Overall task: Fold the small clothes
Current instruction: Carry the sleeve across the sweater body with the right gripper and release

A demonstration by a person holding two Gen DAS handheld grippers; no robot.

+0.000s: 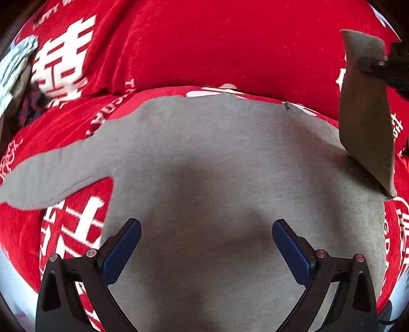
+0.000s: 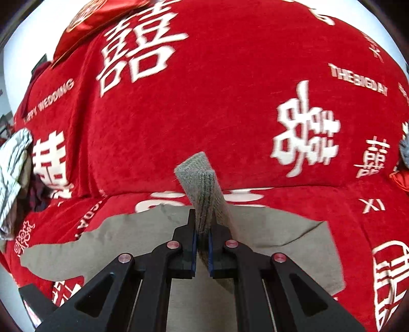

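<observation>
A small grey long-sleeved top (image 1: pixel 217 158) lies flat on a red cover with white characters (image 1: pixel 204 46). Its left sleeve (image 1: pixel 51 173) stretches out to the left. My left gripper (image 1: pixel 206 229) is open and empty, hovering just above the middle of the top. My right gripper (image 2: pixel 202 238) is shut on the cuff of the right sleeve (image 2: pixel 202 189) and holds it lifted above the top's body (image 2: pixel 294 242). In the left wrist view that raised sleeve (image 1: pixel 365 107) hangs at the far right, with the right gripper (image 1: pixel 378 63) pinching it.
A crumpled grey-and-white patterned cloth (image 1: pixel 15 66) lies at the far left edge, also in the right wrist view (image 2: pixel 12 168). A shiny red cushion (image 2: pixel 97 18) sits at the top left. A grey item (image 2: pixel 404 150) shows at the right edge.
</observation>
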